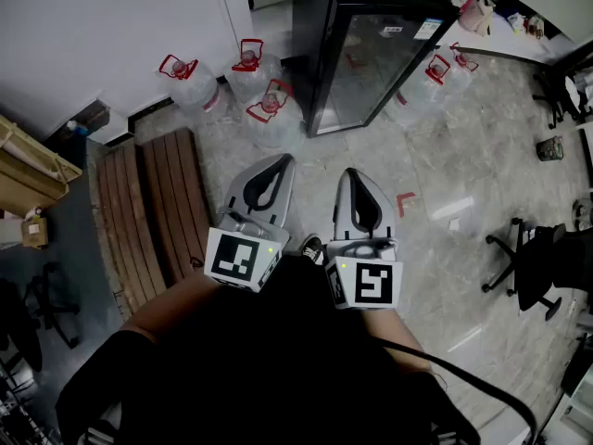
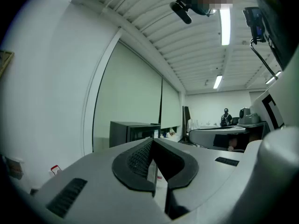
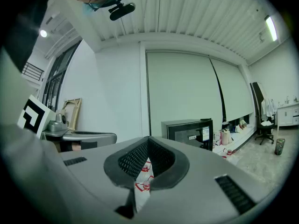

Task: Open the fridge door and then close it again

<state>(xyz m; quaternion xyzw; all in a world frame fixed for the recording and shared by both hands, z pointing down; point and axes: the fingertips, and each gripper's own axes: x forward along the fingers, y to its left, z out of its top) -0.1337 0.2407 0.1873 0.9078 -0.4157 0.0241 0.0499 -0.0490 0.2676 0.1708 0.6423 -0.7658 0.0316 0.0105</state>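
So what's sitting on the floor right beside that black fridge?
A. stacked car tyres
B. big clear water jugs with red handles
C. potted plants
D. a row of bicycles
B: in the head view, several clear water jugs with red handles stand on the floor on both sides of the fridge; no plants, bicycles or tyres are in sight.

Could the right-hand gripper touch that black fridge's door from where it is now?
Probably not yet: the right gripper hangs well short of the fridge. Only floor lies between them, so stepping forward should do.
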